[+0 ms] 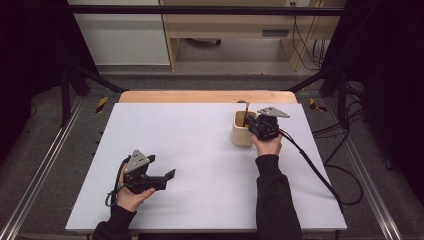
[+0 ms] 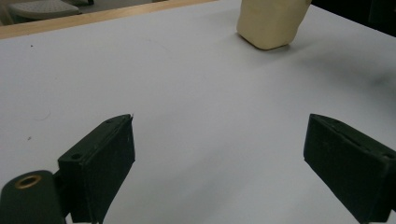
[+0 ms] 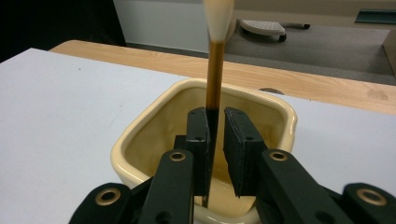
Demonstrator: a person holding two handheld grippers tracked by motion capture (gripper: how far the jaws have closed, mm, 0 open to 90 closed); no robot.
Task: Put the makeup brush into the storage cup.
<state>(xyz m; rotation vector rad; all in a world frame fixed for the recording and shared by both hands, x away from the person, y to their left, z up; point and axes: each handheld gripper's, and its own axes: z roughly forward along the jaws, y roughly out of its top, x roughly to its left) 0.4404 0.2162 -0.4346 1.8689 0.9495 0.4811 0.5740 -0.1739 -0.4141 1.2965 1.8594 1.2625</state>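
White tabletop (image 1: pixel 200 150) fills the high view before us, with grey floor around it; our left gripper (image 1: pixel 167 176) rests low at the near left, jaws spread on nothing; our right gripper (image 1: pixel 250 121) hangs over the cream cup (image 1: pixel 242 134) at the far right, where a thin brush (image 1: pixel 246 106) stands up. From the left gripper view we see both black jaws wide apart over bare table (image 2: pixel 196 102); the cup (image 2: pixel 268 23) sits well off, near the far edge. From the right gripper view the jaws stand close around the brush's brown handle (image 3: pixel 214 74), its pale tip upward, lower end inside the cup (image 3: pixel 140 140); the left pad seems to touch it, while a thin gap shows at the right.
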